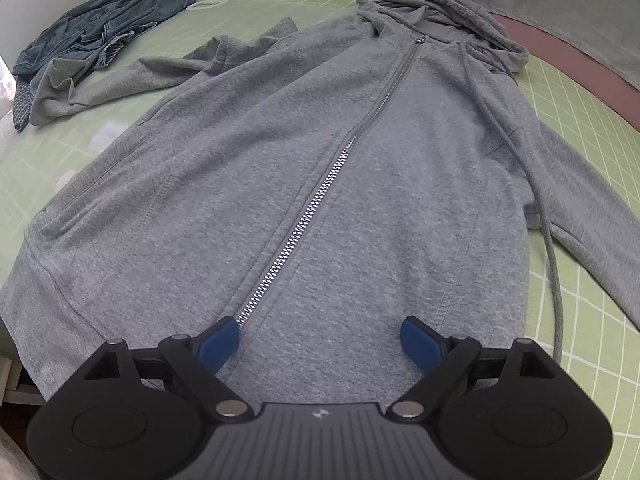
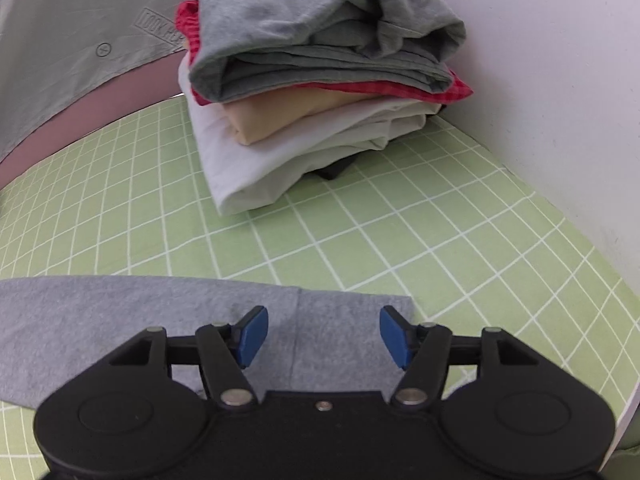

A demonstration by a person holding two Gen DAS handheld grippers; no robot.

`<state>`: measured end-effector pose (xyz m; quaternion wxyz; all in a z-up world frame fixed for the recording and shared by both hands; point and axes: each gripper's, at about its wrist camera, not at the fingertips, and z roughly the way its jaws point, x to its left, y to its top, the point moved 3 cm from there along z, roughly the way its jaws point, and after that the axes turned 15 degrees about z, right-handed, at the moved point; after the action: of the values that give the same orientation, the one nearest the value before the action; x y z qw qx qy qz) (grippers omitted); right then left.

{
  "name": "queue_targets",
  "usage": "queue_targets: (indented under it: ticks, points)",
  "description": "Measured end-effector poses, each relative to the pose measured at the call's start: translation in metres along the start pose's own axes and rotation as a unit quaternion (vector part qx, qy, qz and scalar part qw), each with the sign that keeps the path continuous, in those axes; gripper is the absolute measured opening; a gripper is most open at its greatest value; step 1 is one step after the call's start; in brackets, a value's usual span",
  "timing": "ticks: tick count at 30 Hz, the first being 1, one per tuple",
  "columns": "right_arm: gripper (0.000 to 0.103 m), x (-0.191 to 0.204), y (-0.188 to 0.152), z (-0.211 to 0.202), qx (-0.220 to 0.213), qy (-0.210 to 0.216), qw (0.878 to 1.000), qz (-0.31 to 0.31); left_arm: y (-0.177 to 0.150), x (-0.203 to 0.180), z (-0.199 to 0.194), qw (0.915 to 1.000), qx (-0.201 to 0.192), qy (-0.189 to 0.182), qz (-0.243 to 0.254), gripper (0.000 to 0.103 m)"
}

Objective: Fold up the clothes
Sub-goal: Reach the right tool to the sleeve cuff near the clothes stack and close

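Note:
A grey zip-up hoodie [image 1: 320, 168] lies flat and face up on the green grid mat [image 1: 592, 308], hood at the far end, zipper [image 1: 304, 216] running down the middle. My left gripper [image 1: 320, 338] is open and empty, hovering over the hoodie's bottom hem just right of the zipper's end. My right gripper [image 2: 323, 334] is open and empty over the cuff end of a grey sleeve [image 2: 120, 328] lying on the mat [image 2: 440, 240].
A crumpled denim garment [image 1: 100, 36] lies at the far left of the mat. A stack of folded clothes [image 2: 312, 88], grey on top, then red, tan and white, stands by the white wall [image 2: 560, 80]. A grey cloth backdrop [image 2: 80, 40] hangs behind.

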<state>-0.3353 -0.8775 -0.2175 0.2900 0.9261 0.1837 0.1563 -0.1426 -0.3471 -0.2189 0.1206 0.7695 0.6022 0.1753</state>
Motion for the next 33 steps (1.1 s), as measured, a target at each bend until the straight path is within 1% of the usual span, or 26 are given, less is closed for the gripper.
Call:
queue_targets:
  ticks: [3,6,9,11,12,13,14,15,16,19,21,22,23,24,25,27,28,33]
  points:
    - [0.075,-0.01,0.003,0.011,0.014,0.007,1.0,0.012,0.001,-0.001,0.002,0.9998,0.009,0.01,-0.013,0.092]
    - [0.08,-0.015,0.002,0.014,0.019,0.006,0.999,0.031,0.001,-0.001,0.003,0.9992,0.019,0.018,-0.029,0.095]
    - [0.081,-0.018,-0.001,0.013,0.015,0.01,0.999,0.045,0.0,0.0,0.004,0.9987,0.023,0.022,-0.039,0.097]
    - [0.079,-0.018,-0.002,0.013,0.014,0.011,0.999,0.039,0.0,0.001,0.005,0.9983,0.025,0.025,-0.047,0.098]
    - [0.072,-0.017,-0.002,0.013,0.012,0.01,0.999,0.031,-0.001,0.001,0.005,0.998,0.026,0.027,-0.05,0.1]
    - [0.055,-0.016,-0.001,0.012,0.011,0.01,1.0,0.023,-0.001,0.002,0.006,0.9978,0.027,0.029,-0.053,0.102]
    - [0.044,-0.015,0.0,0.012,0.011,0.01,1.0,0.015,-0.002,0.002,0.006,0.9976,0.027,0.03,-0.056,0.102]
    - [0.027,-0.015,0.002,0.012,0.013,0.012,1.0,0.008,-0.002,0.002,0.006,0.9975,0.028,0.031,-0.058,0.103]
    - [0.016,-0.014,0.003,0.012,0.014,0.014,1.0,0.002,-0.003,0.002,0.006,0.9974,0.027,0.031,-0.059,0.103]
    - [0.012,-0.011,0.006,0.009,0.007,0.021,0.999,-0.023,-0.004,0.002,0.006,0.9973,0.026,0.032,-0.061,0.103]
    - [0.011,-0.013,0.012,0.001,-0.035,-0.003,0.997,-0.068,-0.003,0.002,0.006,0.9973,0.027,0.031,-0.061,0.103]
    - [0.011,-0.022,0.02,0.0,-0.052,-0.023,0.996,-0.062,-0.003,0.001,0.006,0.9972,0.027,0.031,-0.062,0.103]
    - [0.011,-0.033,0.028,0.001,-0.054,-0.041,0.997,-0.038,-0.003,0.001,0.005,0.9972,0.026,0.032,-0.063,0.103]
    - [0.008,-0.042,0.033,0.005,-0.053,-0.057,0.997,-0.016,-0.003,0.001,0.005,0.9971,0.026,0.032,-0.063,0.103]
    - [0.004,-0.047,0.036,0.007,-0.052,-0.065,0.996,-0.015,-0.003,0.001,0.005,0.9971,0.025,0.032,-0.064,0.103]
    - [0.004,-0.04,0.035,0.007,-0.054,-0.058,0.995,-0.067,-0.001,0.001,0.005,0.9971,0.024,0.033,-0.065,0.103]
    - [0.004,-0.038,0.035,0.005,-0.057,-0.052,0.994,-0.083,0.002,0.001,0.005,0.9971,0.024,0.032,-0.065,0.103]
    - [0.006,-0.034,0.037,-0.001,-0.076,-0.077,0.992,-0.068,0.005,-0.001,0.005,0.9969,0.021,0.035,-0.068,0.103]
